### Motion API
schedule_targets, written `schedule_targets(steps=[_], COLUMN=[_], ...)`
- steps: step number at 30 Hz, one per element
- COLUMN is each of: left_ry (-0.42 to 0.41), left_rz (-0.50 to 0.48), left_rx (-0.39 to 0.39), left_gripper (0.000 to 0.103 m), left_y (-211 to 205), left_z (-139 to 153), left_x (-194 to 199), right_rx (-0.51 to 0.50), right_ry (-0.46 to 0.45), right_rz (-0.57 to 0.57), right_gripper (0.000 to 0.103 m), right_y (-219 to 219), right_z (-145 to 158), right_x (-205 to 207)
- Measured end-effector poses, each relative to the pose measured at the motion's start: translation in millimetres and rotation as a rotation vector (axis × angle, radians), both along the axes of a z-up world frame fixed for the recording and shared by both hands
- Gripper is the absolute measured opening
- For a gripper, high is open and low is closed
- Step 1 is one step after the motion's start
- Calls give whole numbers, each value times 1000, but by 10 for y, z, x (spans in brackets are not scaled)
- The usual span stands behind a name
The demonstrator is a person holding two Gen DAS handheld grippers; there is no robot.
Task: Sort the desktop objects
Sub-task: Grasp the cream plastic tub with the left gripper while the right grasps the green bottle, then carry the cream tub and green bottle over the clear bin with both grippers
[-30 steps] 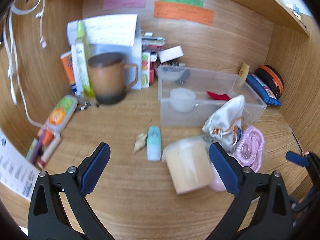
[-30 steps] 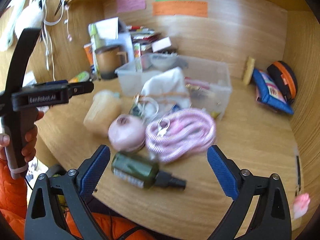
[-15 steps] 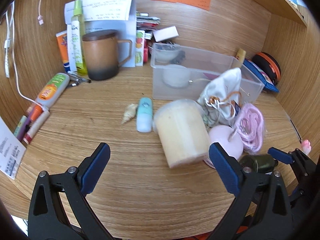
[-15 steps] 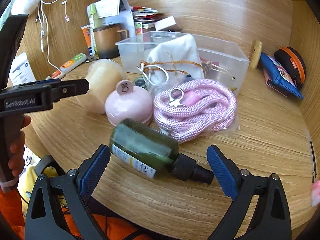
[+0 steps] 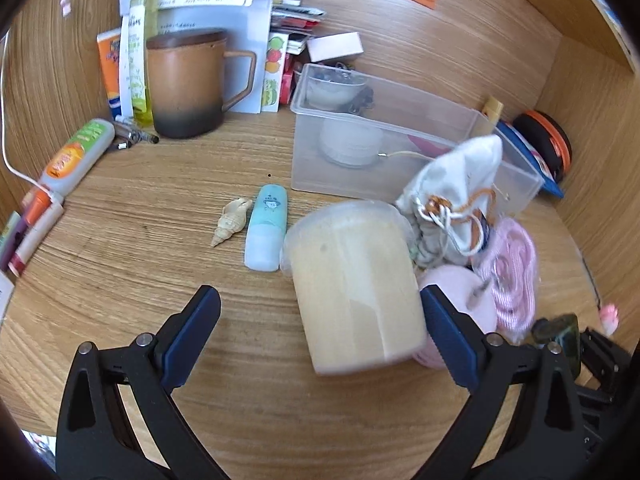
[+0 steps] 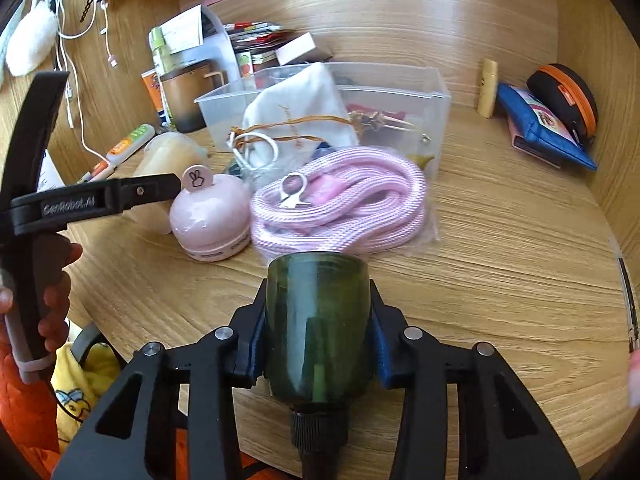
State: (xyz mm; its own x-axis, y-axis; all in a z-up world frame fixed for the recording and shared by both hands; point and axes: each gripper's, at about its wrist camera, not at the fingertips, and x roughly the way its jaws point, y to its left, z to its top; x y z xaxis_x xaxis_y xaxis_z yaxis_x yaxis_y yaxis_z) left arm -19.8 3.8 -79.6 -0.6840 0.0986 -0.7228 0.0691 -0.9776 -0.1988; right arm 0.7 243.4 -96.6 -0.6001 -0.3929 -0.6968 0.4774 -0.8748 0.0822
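Note:
A dark green bottle [image 6: 316, 320] stands end-on between the blue pads of my right gripper [image 6: 318, 320]. Its jaws are closing and the pads press on the bottle's sides, cap toward the camera. In the left wrist view my left gripper [image 5: 318, 300] is open. A cream plastic jar [image 5: 352, 280] lies on its side between the fingers, close to the right one, and no pad touches it. Behind the jar sit a pink round gadget [image 6: 210, 216], a coiled pink rope [image 6: 340, 204] and a white drawstring pouch [image 6: 296, 112], in front of a clear plastic bin [image 5: 400, 120].
A teal tube [image 5: 266, 232] and a small shell [image 5: 232, 220] lie left of the jar. A brown mug [image 5: 184, 84], tubes and papers crowd the back left. A blue pouch [image 6: 548, 128] and a black-orange case [image 6: 568, 100] sit at the right wall. The desk edge is near.
My right gripper has closed around the green bottle, which now points end-on between the pads instead of lying across the desk. My left gripper has sunk closer to the cream jar.

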Motion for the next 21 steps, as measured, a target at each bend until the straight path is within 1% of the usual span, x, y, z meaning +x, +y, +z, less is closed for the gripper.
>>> schedule_targets(steps=[3, 6, 9, 10, 12, 13, 14, 18, 21], left_ry=[-8, -17, -3, 3, 2, -4, -12, -11, -10], left_rz=[20, 36, 53, 54, 38, 27, 21, 30, 31], left_rx=[0, -23, -50, -60, -74, -62, -40, -44, -24], left_gripper=[100, 100, 99, 97, 79, 75, 67, 66, 66], left_y=[-4, 23, 52, 65, 105, 111, 103, 105, 71], left_z=[-39, -80, -80, -74, -75, -80, -93, -96, -90], left_x=[-73, -136, -156, -158, -173, -183, -195, -179, -151], right_rx=[-6, -9, -13, -15, -17, -17, -14, -15, -21], right_ry=[11, 26, 42, 45, 54, 59, 65, 90, 103], right_rz=[-19, -40, -63, -69, -78, -81, -87, -95, -94], right_gripper=[38, 38, 38, 38, 38, 38, 38, 38, 38], right_y=[96, 188, 278, 305, 342, 359, 378, 432, 457], right_z=[43, 104, 173, 197, 240, 264, 286, 410, 499], right_x=[-34, -70, -116, -138, -179, -196, -207, -281, -348])
